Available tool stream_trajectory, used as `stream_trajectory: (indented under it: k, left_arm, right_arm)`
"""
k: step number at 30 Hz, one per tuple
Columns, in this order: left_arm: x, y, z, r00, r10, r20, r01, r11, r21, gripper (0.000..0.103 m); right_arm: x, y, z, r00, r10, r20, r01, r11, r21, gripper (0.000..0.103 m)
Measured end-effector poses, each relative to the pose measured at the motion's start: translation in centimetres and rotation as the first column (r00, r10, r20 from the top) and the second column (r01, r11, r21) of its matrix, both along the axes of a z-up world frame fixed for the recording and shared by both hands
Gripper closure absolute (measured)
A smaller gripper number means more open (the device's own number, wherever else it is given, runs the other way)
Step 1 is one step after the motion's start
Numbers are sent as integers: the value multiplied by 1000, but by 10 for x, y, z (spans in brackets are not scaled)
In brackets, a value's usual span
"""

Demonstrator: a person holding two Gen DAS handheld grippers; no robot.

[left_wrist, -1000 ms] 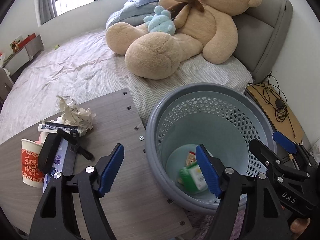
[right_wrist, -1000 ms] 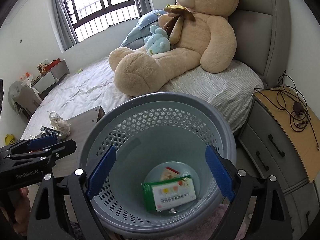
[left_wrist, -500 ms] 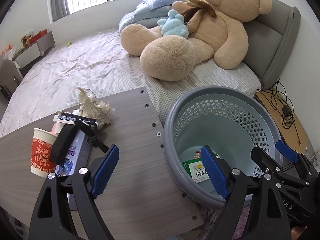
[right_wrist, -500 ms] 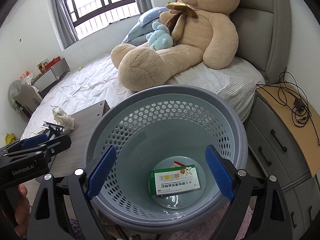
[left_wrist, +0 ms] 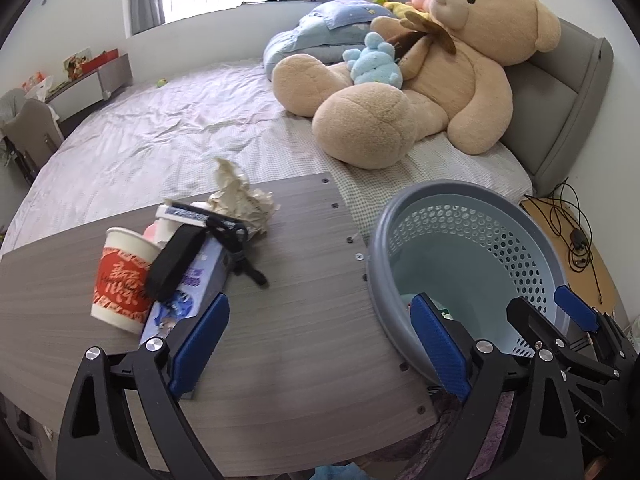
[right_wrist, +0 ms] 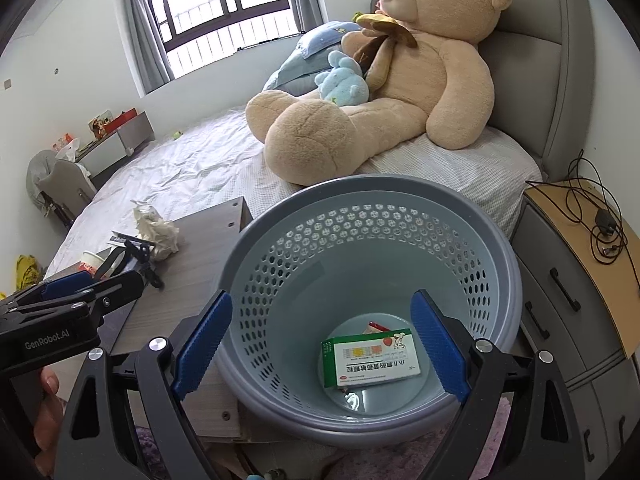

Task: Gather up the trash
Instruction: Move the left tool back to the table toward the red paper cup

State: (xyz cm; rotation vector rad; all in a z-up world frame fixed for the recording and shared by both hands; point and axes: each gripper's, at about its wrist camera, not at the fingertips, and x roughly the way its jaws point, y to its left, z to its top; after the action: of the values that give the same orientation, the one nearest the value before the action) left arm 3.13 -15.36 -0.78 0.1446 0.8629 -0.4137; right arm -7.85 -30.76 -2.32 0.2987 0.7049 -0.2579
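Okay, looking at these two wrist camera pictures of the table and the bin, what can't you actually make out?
- Left wrist view: the bin floor is mostly hidden by the left claw and the near rim.
- Right wrist view: a second item under the green box shows only a corner.
- Both views: the pile beside the paper cup overlaps, with a black strap across the blue carton.
- Box print: too small to read.

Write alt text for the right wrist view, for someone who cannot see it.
A grey perforated laundry-style basket holds a green and white medicine box at its bottom, seen between the open, empty jaws of the right gripper. Behind it, a big teddy bear sits on a bed; crumpled paper lies on a wooden table at left.
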Motion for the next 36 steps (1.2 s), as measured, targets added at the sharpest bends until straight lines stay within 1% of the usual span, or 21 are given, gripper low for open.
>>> stream_trajectory:
  k: [6,13,19,25,30,36]
  left_arm:
    - [-2,34,1,997,69,20,-69,998,-1,12]
    - [0,80,0,987,160,34,-160,987,0,11]
    - [4,120,-5,969,243,34,-244,970,11,11]
    - [17,156,-9,946,323,32,-324,946,15,11]
    - [32,170,-17,934,358,12,-358,933,24,11]
    - [55,172,-31,934,355,-25,-354,935,34,11]
  right_arm:
    - [1,24,4,999,43,4,-43,999,-18,16]
    - [3,52,9,995,99,21,-98,995,-30,16]
    - [13,75,11,989,147,24,-147,989,-31,16]
    - [29,95,8,979,200,29,-200,979,-30,16]
    - [44,109,0,971,238,27,-237,971,-26,16]
    - [62,117,-9,965,260,16,-260,965,-15,16]
